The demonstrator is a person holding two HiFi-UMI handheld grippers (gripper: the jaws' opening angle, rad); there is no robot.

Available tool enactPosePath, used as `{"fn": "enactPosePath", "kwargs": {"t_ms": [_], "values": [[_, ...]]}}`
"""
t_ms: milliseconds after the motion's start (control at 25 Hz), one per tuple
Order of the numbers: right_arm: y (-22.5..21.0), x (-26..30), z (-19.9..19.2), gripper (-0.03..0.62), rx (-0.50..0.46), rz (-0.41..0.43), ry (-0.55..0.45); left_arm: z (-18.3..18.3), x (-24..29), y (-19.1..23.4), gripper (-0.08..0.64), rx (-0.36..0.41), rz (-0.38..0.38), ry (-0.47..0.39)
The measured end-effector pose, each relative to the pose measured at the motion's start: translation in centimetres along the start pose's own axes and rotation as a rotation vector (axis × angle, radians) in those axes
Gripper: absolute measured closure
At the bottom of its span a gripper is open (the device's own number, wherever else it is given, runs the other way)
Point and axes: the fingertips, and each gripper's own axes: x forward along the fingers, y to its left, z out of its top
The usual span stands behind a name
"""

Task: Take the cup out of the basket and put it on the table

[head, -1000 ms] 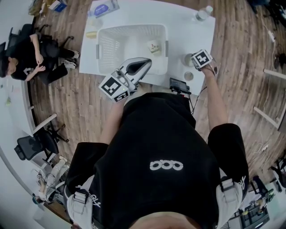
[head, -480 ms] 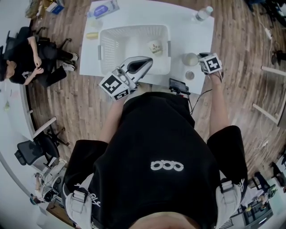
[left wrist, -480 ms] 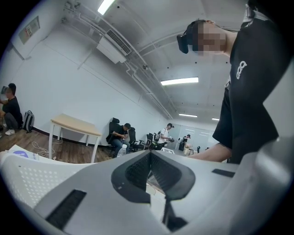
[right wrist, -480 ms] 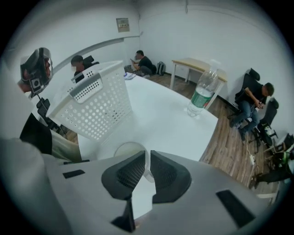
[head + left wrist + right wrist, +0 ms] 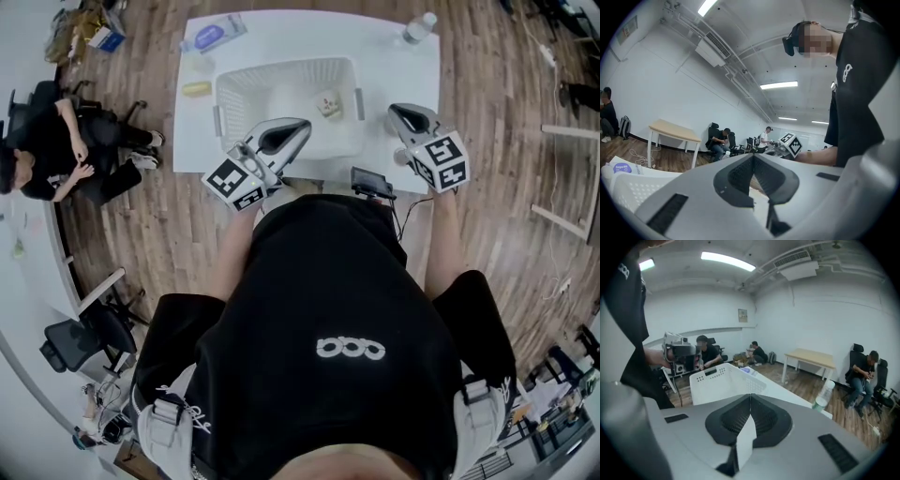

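The white basket (image 5: pixel 246 105) stands on the white table (image 5: pixel 394 66); a small cream thing with dark marks (image 5: pixel 327 103) lies in its right part. No cup shows in any view; my right gripper (image 5: pixel 393 111) hangs over the table spot right of the basket and hides it. Its jaws are shut and empty, as the right gripper view (image 5: pixel 750 395) shows, looking past the basket (image 5: pixel 723 380). My left gripper (image 5: pixel 304 124) hovers over the basket's near rim, shut with nothing held (image 5: pixel 753 156). The right gripper's marker cube (image 5: pixel 790 144) appears in the left gripper view.
A plastic bottle (image 5: pixel 419 27) stands at the table's far right corner. A blue-white packet (image 5: pixel 214 36) and a yellow thing (image 5: pixel 196 89) lie left of the basket. A black device (image 5: pixel 372 181) sits at the near edge. A seated person (image 5: pixel 56 122) is at left.
My right gripper drew back from a pale cup standing on the table right of the basket, then lifted toward the camera and now covers it. The left gripper barely moved.
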Motion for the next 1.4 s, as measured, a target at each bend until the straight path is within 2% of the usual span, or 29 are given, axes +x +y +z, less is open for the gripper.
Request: {"fn": "enactPosePath", "kwargs": {"t_ms": [240,400,600,880,1400], "values": [[8.2,2.2,6.7,0.568,-0.049,0.152,-0.192,0.9,-3.9,1.1,0.551,0.012,0.037,-0.019],[12.4,4.5,8.9,0.568,-0.047,0.234,-0.245,1.0,-7.2,2.3,0.552,0.009,0.085,-0.036],[16.1,6.8,10.3,0.568,-0.039,0.304,-0.263,1.2,-10.7,3.7,0.551,0.009,0.132,-0.052],[18.0,8.9,11.5,0.568,-0.026,0.326,-0.259,1.3,-14.1,5.2,0.552,0.005,0.164,-0.06],[18.4,9.8,12.0,0.568,-0.018,0.334,-0.257,1.5,-15.1,6.4,0.551,0.004,0.16,-0.053]]}}
